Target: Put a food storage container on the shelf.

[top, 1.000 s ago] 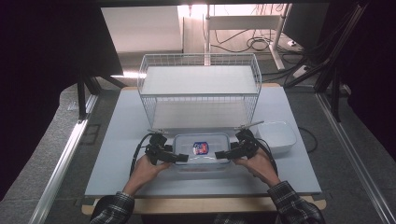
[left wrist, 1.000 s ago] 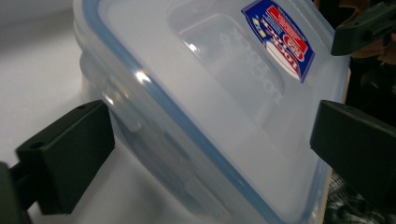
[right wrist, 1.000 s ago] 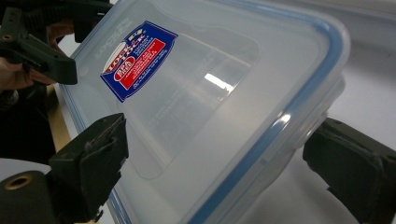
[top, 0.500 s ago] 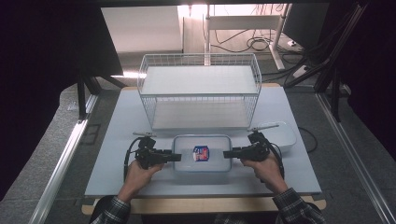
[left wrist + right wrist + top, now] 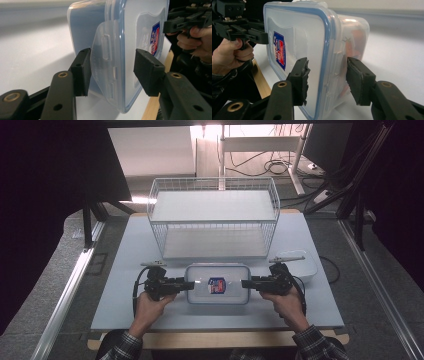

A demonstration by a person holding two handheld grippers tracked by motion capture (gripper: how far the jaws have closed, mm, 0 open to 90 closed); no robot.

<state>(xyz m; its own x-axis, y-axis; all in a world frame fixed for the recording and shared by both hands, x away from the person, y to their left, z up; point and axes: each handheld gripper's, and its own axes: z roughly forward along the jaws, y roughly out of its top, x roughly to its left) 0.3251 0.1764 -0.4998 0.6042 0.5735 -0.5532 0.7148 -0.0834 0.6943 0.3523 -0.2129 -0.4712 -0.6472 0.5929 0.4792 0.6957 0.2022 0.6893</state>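
**Both grippers close on the ends of the box**

The lidded plastic box (image 5: 217, 283) lies on the table (image 5: 120, 270), in front of the wire basket (image 5: 215, 217) and left of a small white tub (image 5: 300, 262). A second ago both grippers stood wide open just at its 2 short ends; their jaws have just been closing, and each end of the box now sits between a pair of jaws.

The left gripper (image 5: 111, 72) straddles the left end across lid and base. One pad lies against the base side; the other stands a little off the lid, so whether the grip is firm cannot be told. The right gripper (image 5: 327, 80) brackets the right end the same way, its pads at or very near the lid and the base wall.

The box has also come nearer the person's edge of the table than it was a second ago. This reads as a 2-handed pickup nearly secured, with the lift toward the basket probably next.
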